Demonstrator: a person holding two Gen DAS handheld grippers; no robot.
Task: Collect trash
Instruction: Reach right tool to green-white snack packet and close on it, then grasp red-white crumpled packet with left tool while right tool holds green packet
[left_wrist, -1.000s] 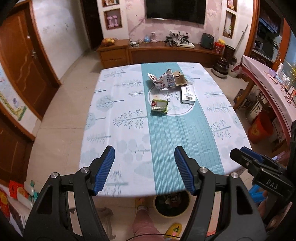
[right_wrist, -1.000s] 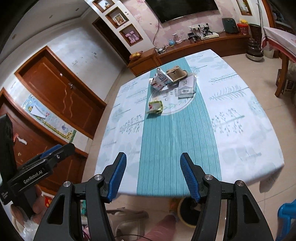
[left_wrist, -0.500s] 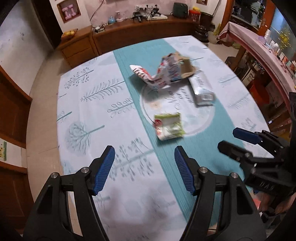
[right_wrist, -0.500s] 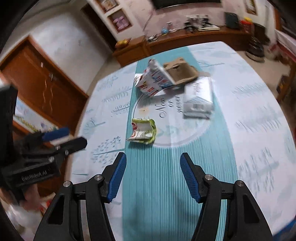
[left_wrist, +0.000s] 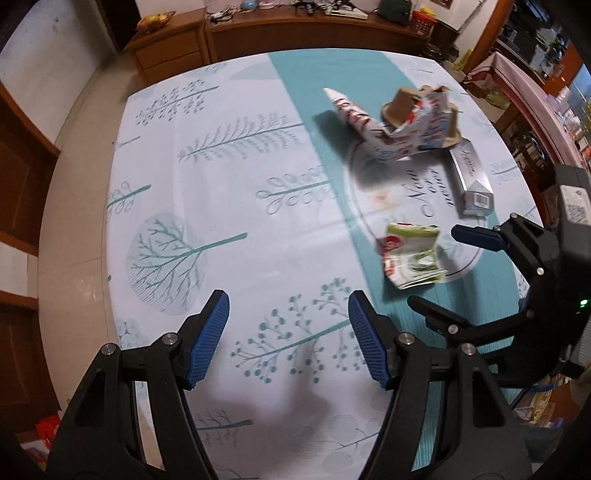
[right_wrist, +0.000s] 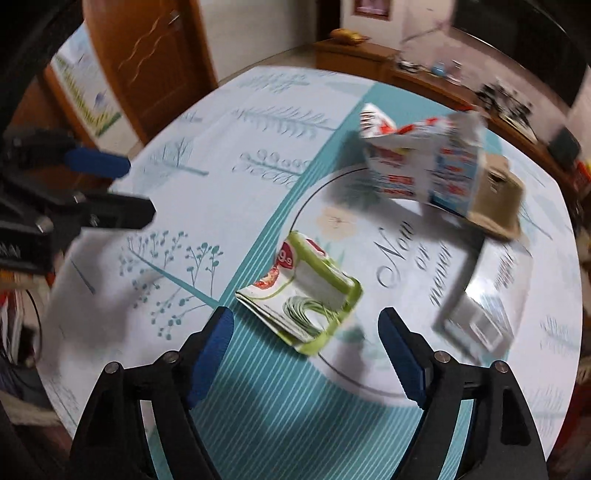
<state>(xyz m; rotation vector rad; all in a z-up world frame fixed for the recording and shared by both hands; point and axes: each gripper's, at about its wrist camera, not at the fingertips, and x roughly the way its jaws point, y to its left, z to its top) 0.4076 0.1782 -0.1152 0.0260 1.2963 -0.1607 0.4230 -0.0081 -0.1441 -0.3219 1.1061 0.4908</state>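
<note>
A crumpled green and white wrapper lies on the tablecloth just ahead of my open right gripper; it also shows in the left wrist view. Behind it lie a torn red, white and blue carton, a brown paper cup and a white box. My left gripper is open and empty over the white part of the cloth, left of the trash. The right gripper also shows at the right of the left wrist view.
The table has a white tree-print cloth with a teal runner. A wooden sideboard stands behind it, a wooden door to the left, and a second table to the right.
Both grippers have moved forward and down over the table, closer to the trash. The right gripper now sits just short of the green wrapper. Both stay open.
</note>
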